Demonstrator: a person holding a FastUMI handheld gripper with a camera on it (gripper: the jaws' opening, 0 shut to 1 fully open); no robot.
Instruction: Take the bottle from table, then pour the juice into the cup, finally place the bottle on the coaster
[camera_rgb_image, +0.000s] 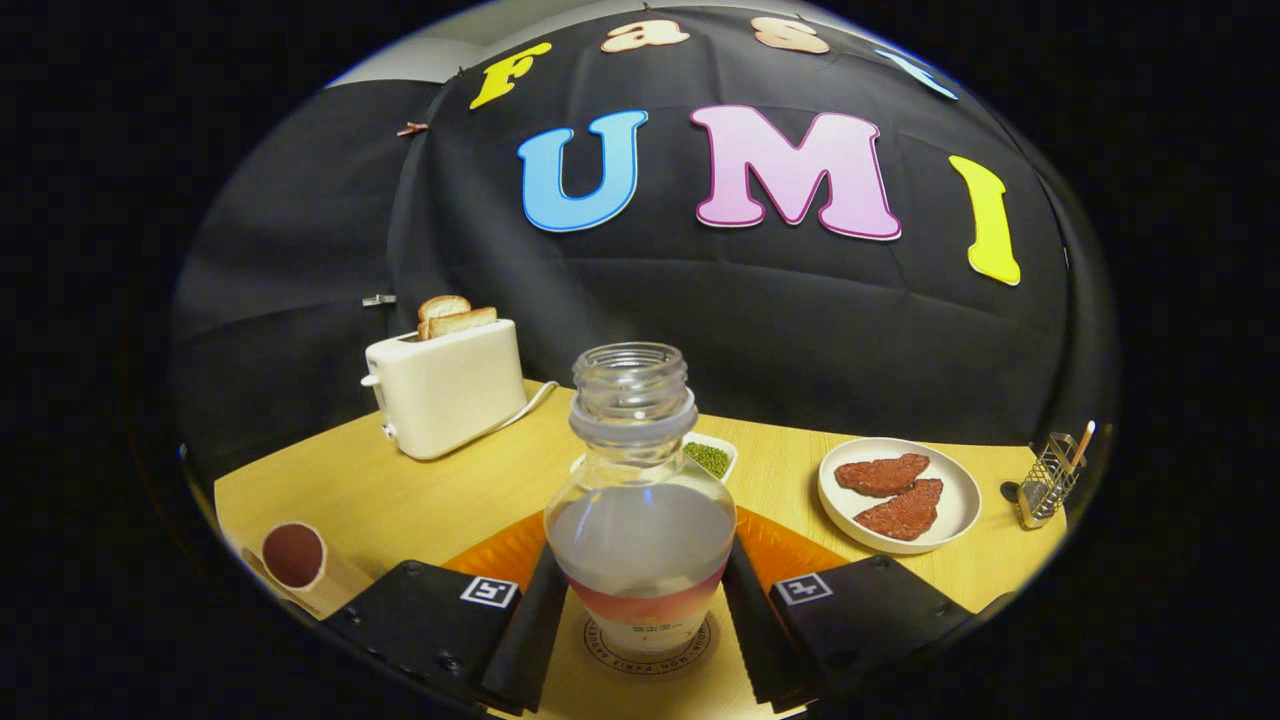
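Note:
A clear, uncapped bottle (640, 510) stands upright between my fingers, with a thin layer of reddish juice at its bottom. Its base rests on a round coaster (648, 668) with a printed ring, on the wooden table (400, 500). My gripper (640, 565) is shut on the bottle, one finger pressed against each side of its lower body. A cup (293, 556) holding dark red juice stands to the left, beside the left finger.
An orange mat (790, 550) lies just behind the bottle. Beyond it is a small dish of green beans (708, 457). A white toaster (445, 390) with bread stands back left. To the right are a white plate (960, 500) with two patties and a wire holder (1050, 485).

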